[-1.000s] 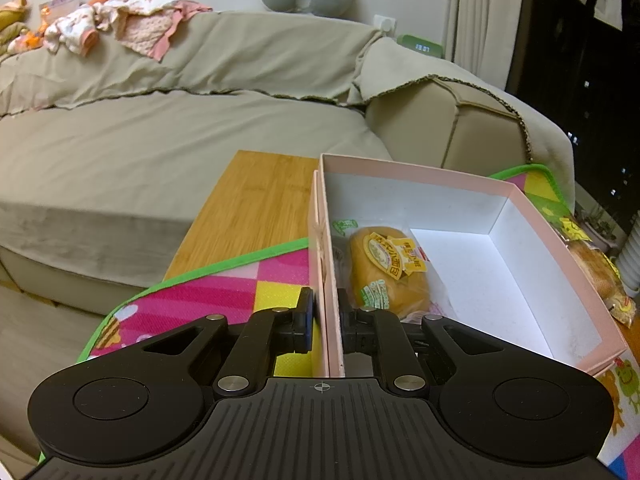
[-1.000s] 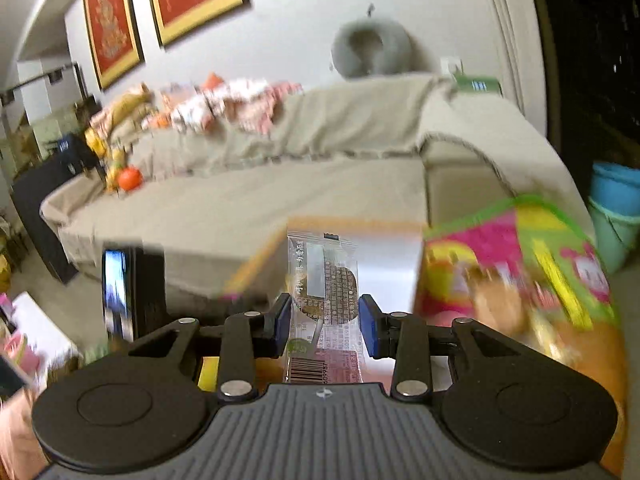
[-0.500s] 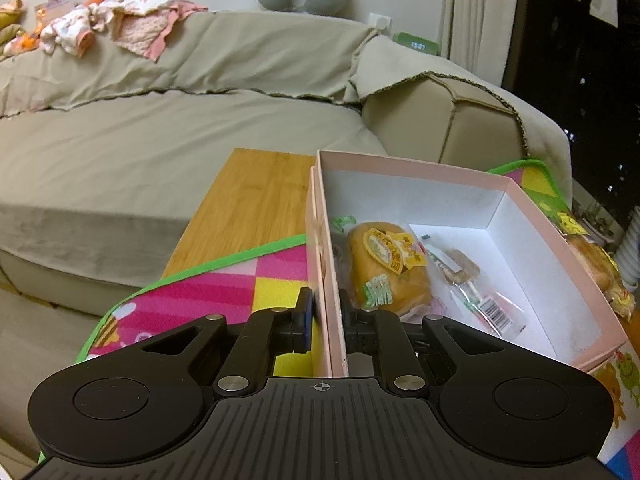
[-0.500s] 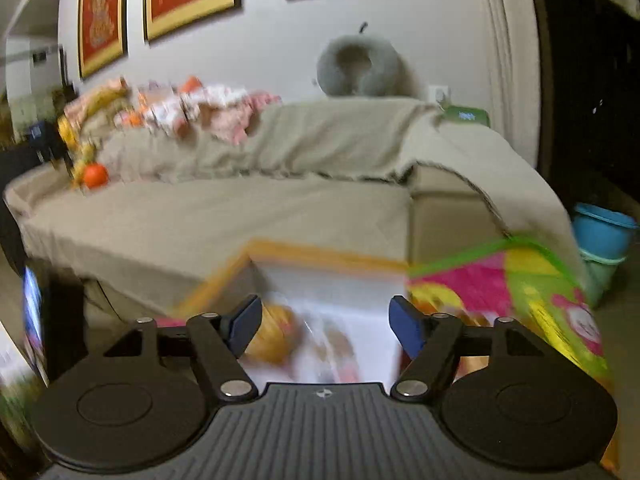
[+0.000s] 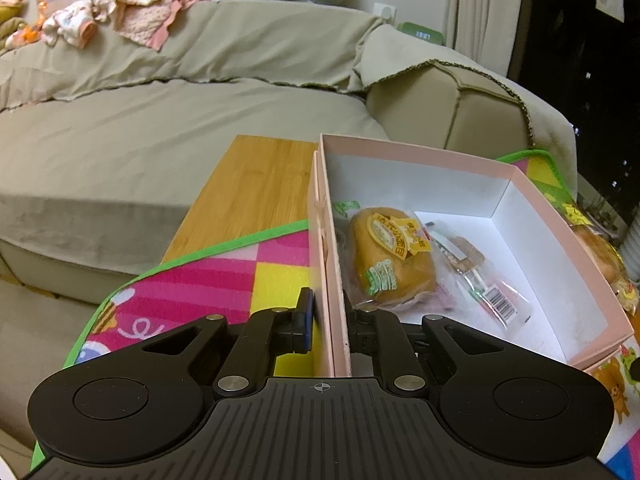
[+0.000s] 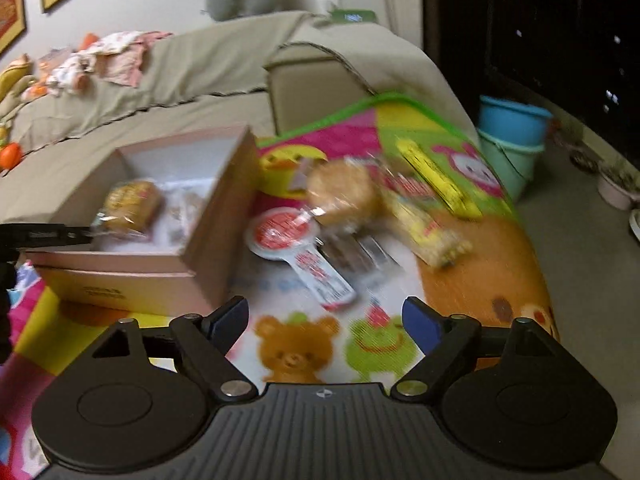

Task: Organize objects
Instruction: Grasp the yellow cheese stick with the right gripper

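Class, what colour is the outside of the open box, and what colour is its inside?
The box is pale pink outside and white inside, clearest in the left wrist view.

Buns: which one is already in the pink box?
The bun with the yellow label lies inside the pink box. The other bun is still outside on the mat.

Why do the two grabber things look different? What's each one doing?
The left gripper has its jaws squeezed shut on the side wall of the pink box, one inside and one outside. The right gripper has its jaws spread wide open and holds nothing. The left one sits at the box; the right one hangs above the colourful mat, facing the snacks lying outside the box. Both are black with blue pads.
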Tool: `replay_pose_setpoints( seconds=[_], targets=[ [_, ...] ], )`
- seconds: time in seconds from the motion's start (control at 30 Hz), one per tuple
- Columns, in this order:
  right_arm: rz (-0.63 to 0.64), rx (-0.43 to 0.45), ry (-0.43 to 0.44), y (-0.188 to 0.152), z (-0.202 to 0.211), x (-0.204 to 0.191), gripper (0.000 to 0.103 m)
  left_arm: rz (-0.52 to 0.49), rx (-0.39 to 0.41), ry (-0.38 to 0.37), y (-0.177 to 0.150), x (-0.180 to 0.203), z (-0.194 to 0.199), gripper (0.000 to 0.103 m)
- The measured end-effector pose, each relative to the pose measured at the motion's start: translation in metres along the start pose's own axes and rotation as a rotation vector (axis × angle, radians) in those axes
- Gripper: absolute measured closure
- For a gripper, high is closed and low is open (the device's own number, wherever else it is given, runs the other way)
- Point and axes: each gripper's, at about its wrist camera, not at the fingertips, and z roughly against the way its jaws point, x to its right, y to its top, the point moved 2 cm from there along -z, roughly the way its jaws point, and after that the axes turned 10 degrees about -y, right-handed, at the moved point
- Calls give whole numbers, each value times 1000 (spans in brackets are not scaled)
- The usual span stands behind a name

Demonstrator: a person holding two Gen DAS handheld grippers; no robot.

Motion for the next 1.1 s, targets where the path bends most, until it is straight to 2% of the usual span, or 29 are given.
replay_pose_setpoints(
  seconds=[0.17, 0.33, 0.5, 0.63, 0.77, 0.83, 0.87, 0.93, 1.1],
  targets=[
    [-32, -36, -4, -9, -12, 4, 18, -2, 13, 2, 2, 1, 4, 90],
    [-19, 12, -21, -1, -7, 9, 18, -8, 28, 10, 5, 4, 8, 90],
    [27, 115, -69, 47, -16, 28, 18, -10, 28, 19, 6, 6, 6, 91],
    [-29, 93, -115, 104, -68, 51, 18, -14, 24, 23, 5, 6, 5, 91],
    [-91, -21, -188, 136, -144, 69, 20, -19, 15, 24, 4, 6, 5, 91],
    [-113, -91, -190, 137, -168, 75, 41, -19, 17, 25, 4, 6, 5, 91],
    [-130, -96, -163, 133, -169, 78, 44, -18, 17, 24, 3, 6, 5, 91],
    [-150, -107, -113, 128, -161, 82, 74, -15, 18, 23, 3, 5, 5, 91],
    [-65, -139, -92, 90, -124, 83, 80, -5, 23, 20, 4, 4, 5, 91]
  ],
)
